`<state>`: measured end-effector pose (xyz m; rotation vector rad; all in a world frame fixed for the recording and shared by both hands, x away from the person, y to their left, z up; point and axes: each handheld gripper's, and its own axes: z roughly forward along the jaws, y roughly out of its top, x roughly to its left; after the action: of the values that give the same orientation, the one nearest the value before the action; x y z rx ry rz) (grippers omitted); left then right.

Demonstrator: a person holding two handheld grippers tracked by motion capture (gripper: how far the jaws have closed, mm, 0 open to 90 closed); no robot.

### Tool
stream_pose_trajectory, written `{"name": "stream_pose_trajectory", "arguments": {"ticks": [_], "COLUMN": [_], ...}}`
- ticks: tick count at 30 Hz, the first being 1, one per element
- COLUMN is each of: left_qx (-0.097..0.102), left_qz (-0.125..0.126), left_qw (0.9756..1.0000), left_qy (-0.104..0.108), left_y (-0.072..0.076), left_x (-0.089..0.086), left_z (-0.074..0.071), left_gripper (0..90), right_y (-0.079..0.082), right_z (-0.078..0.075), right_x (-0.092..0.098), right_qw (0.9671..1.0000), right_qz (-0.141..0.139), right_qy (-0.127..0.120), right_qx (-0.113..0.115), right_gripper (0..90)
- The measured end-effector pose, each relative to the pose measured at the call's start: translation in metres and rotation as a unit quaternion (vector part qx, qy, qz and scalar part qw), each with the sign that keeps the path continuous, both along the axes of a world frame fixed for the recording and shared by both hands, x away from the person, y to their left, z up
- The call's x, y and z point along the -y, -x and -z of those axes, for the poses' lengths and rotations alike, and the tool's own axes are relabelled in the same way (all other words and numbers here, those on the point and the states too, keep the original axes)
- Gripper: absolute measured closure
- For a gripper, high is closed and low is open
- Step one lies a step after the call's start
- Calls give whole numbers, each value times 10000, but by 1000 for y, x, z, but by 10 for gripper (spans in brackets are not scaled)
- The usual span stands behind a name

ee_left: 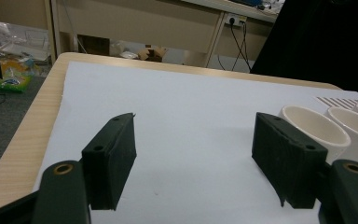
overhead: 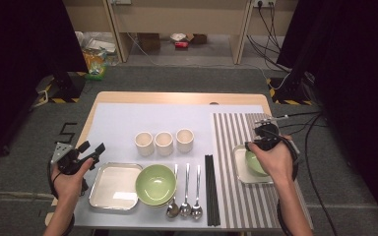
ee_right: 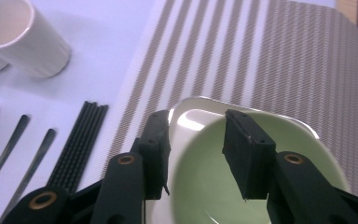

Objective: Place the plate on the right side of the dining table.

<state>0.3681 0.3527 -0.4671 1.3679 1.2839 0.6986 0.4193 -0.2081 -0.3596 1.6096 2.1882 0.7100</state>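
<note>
On the table [overhead: 128,98], the striped mat [ee_right: 270,56] carries a square plate [ee_right: 186,112] with the green bowl [ee_right: 205,186] in it; the right hand-held gripper [ee_right: 196,154] hovers open astride its rim, left hand-held gripper [ee_left: 193,158] open

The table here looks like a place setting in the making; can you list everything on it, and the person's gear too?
Cups: three, cream, in a row mid-table on the pale mat.
Green bowl: one, near edge, beside the left tray.
Left tray: one, silvery, bare.
Spoons: three, metal, side by side.
Chopsticks: black bundle, beside the striped mat.
Striped mat: one, grey-white, right side.
Right tray: one, silvery, on the striped mat.
Small green bowl: one, on the right tray.
Left gripper: black jaws open, nothing between them.
Right gripper: black jaws open, astride the small bowl's rim.
</note>
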Motion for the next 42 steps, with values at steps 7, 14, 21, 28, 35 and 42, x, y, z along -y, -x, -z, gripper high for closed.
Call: {"name": "stream_pose_trajectory", "arguments": {"ticks": [7, 14, 21, 28, 35, 42], "left_qx": [-7, -23, -41, -55, -64, -73], "left_qz": [-5, -18, -12, -15, 4, 5], "left_qw": [10000, 10000, 10000, 10000, 10000, 10000], "left_qy": [11, -1, -28, -28, -40, -35], "left_y": [0, 0, 0, 0, 0, 0], "left_x": [0, 0, 1, 0, 1, 1], "left_z": [0, 0, 1, 1, 1, 1], "left_gripper": [288, 278, 276, 272, 272, 272], "right_y": [-5, -10, -14, -16, -16, -17], "right_z": [9, 25, 32, 40, 51, 64], "right_x": [-31, -61, -78, -90, -106, -120], "right_qw": [9993, 9968, 9950, 9928, 9877, 9827], "right_qz": [-263, -512, -619, -705, -843, -944], "right_qy": [-121, -249, -313, -340, -325, -321], "right_qx": [-232, -566, -714, -902, -1278, -1559], "right_gripper": [620, 639, 640, 654, 673, 686]}}
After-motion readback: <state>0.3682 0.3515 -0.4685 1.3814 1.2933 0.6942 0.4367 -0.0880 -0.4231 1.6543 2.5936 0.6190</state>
